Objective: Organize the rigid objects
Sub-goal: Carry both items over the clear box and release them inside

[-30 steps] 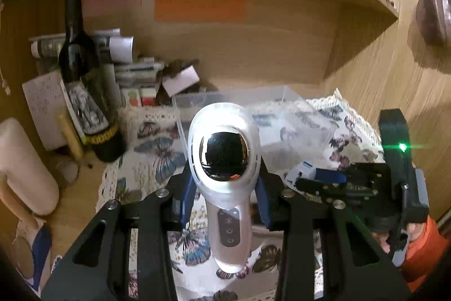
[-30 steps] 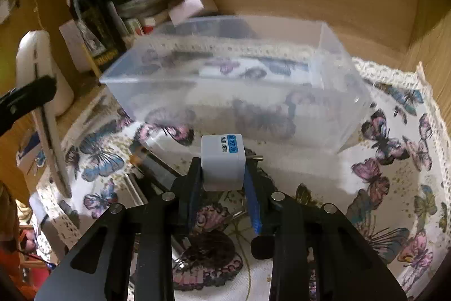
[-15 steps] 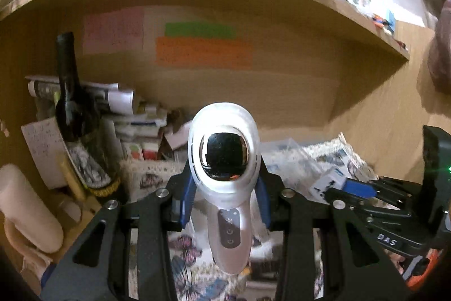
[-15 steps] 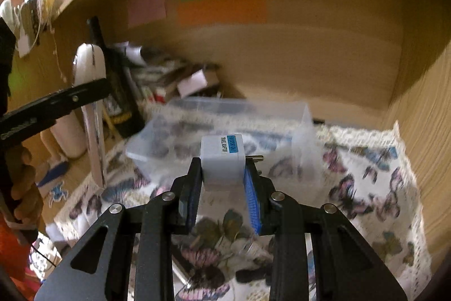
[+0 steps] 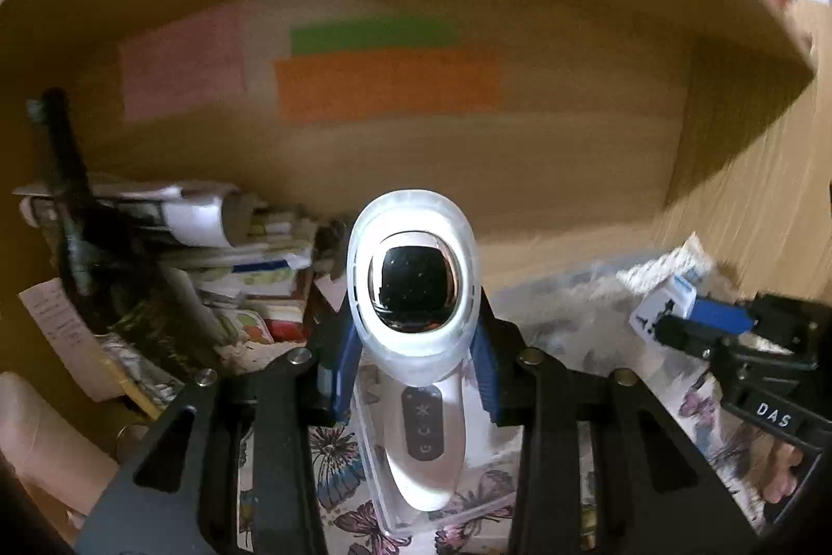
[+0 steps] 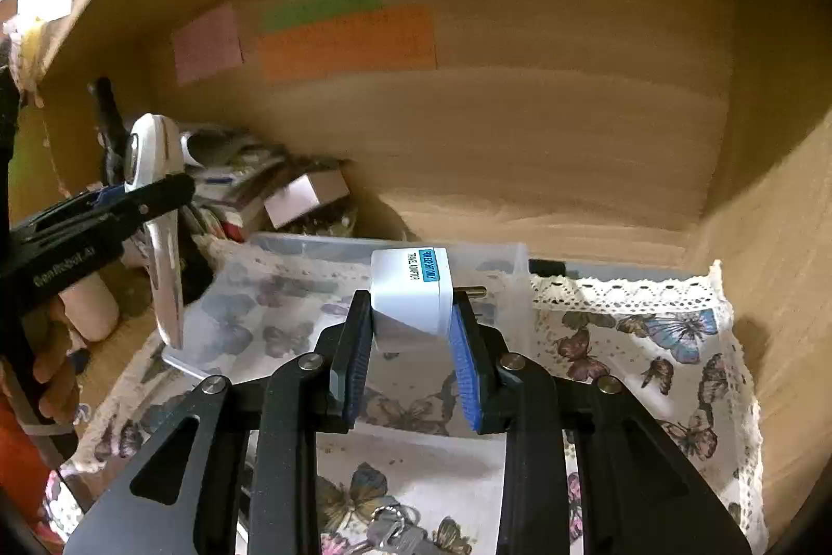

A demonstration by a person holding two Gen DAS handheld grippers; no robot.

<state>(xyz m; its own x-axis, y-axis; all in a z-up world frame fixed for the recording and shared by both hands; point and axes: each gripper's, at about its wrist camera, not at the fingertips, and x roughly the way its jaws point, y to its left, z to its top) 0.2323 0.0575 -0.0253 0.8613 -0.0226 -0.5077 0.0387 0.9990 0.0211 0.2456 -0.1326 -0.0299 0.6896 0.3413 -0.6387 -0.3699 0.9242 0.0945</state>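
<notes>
My left gripper (image 5: 413,347) is shut on a white handheld device (image 5: 416,295) with a dark round window and a button strip, held upright above the cloth. It also shows in the right wrist view (image 6: 153,211) at the left. My right gripper (image 6: 411,321) is shut on a white travel adapter (image 6: 411,289) with a blue label and metal pins, held just above the clear plastic box (image 6: 333,253). In the left wrist view the adapter (image 5: 663,305) and right gripper (image 5: 691,326) are at the right, over the box (image 5: 561,295).
A butterfly-print cloth (image 6: 650,347) with a lace edge covers the shelf floor. A dark wine bottle (image 5: 78,232) and stacked papers and boxes (image 5: 234,253) stand at the back left. Keys (image 6: 390,534) lie near the front. Wooden walls close in behind and at the right.
Both grippers have risen and tilted up with their objects still held. The clear box now sits lower in both views, and the adapter has come over its rim.
</notes>
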